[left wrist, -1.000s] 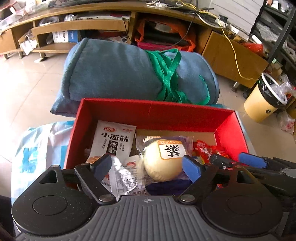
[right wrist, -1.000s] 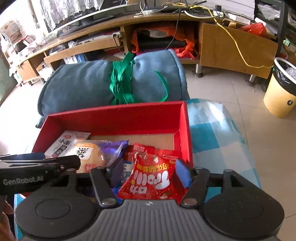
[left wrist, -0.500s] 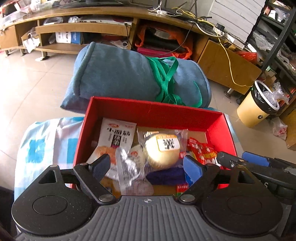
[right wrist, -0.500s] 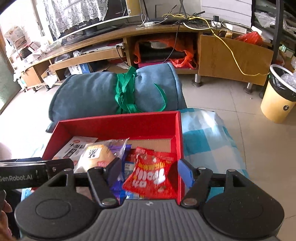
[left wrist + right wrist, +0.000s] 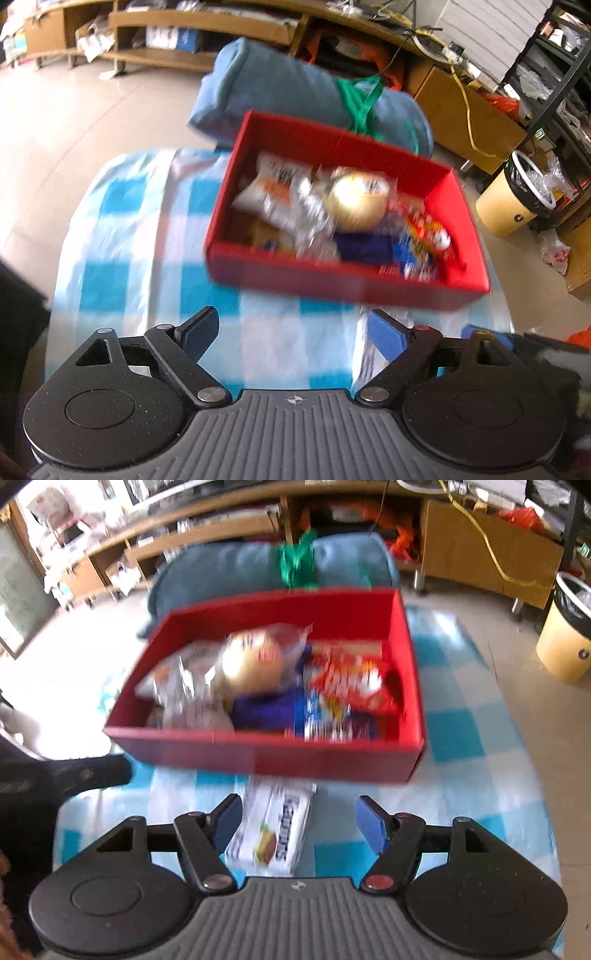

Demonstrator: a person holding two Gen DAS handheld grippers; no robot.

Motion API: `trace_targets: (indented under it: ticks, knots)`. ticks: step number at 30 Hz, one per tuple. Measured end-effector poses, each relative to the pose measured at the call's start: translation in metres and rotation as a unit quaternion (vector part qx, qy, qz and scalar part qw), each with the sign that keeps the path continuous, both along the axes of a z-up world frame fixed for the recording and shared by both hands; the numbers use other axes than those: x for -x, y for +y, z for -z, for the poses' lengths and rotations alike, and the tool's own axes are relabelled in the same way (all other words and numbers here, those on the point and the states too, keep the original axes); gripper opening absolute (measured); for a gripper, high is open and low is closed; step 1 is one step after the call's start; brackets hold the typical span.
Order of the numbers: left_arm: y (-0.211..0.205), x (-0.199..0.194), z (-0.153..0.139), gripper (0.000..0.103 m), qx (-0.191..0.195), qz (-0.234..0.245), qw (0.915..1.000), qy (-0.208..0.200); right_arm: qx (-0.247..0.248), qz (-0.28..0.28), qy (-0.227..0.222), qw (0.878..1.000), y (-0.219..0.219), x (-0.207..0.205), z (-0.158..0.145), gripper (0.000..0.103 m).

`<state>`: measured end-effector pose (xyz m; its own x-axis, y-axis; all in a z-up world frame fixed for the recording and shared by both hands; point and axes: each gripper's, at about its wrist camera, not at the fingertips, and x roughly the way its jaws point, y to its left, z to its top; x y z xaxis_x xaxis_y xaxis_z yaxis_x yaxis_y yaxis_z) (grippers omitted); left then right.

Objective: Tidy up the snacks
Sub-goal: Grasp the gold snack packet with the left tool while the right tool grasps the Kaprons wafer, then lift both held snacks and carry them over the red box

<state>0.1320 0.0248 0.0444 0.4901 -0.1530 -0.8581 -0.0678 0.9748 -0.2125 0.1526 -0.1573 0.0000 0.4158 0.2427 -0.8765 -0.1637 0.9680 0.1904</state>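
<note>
the red box [image 5: 343, 280] sat on the blue-and-white checked cloth [image 5: 122, 229], its near wall facing both cameras, with a rolled blue blanket [image 5: 280, 88] tied by a green strap just behind it; inside lay a heap of snacks, blurred: a round bun in clear wrap [image 5: 356, 201] near the middle, a white packet [image 5: 273, 181] to its left, a red packet [image 5: 351, 681] toward the right wall, something dark purple [image 5: 266, 710] under the bun; the left gripper [image 5: 291, 332] hovered above bare cloth in front of the box, its jaws opening with nothing between them; the right gripper [image 5: 295, 819] stood with jaws apart over a white snack packet [image 5: 273, 827] lying on the cloth just in front of the box; the packet lay nearer the left pad, and the pads did not press on it; a yellow bin [image 5: 569, 638] stood on the floor to the right.
</note>
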Motion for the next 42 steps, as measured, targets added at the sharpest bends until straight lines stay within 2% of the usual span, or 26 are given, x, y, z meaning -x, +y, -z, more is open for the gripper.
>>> trace_targets:
  ticks: [4,10,17,19,23,31,37,42]
  knots:
    - [0.009,0.024,0.019,0.092,0.014,-0.013,0.9993,0.033,0.006,-0.015,0.018,1.000,0.015,0.002,0.017,0.064]
    - [0.024,0.044,0.047,0.092,0.013,-0.053,0.9954,0.079,0.016,-0.036,0.033,0.999,0.037,0.002,0.038,0.064]
    - [0.027,0.053,0.073,0.092,0.026,-0.087,0.9885,0.121,0.057,-0.059,0.008,0.997,0.051,0.003,0.045,0.066]
    - [0.025,0.055,0.074,0.092,0.021,-0.089,0.9889,0.117,0.060,-0.068,0.006,0.996,0.049,0.004,0.045,0.066]
    - [0.021,0.053,0.075,0.091,0.000,-0.094,0.9895,0.110,0.077,-0.087,0.002,0.993,0.049,0.010,0.043,0.057]
    - [0.004,0.055,0.070,0.075,-0.056,-0.044,0.9931,0.094,0.082,-0.099,0.018,0.992,0.020,0.032,0.042,0.055]
    - [0.001,0.056,0.068,0.062,-0.038,-0.025,0.9950,0.089,0.081,-0.111,0.041,0.990,0.004,0.054,0.038,0.054]
    - [-0.001,0.056,0.071,0.061,-0.049,-0.007,0.9952,0.084,0.075,-0.103,0.040,0.991,-0.006,0.062,0.027,0.054]
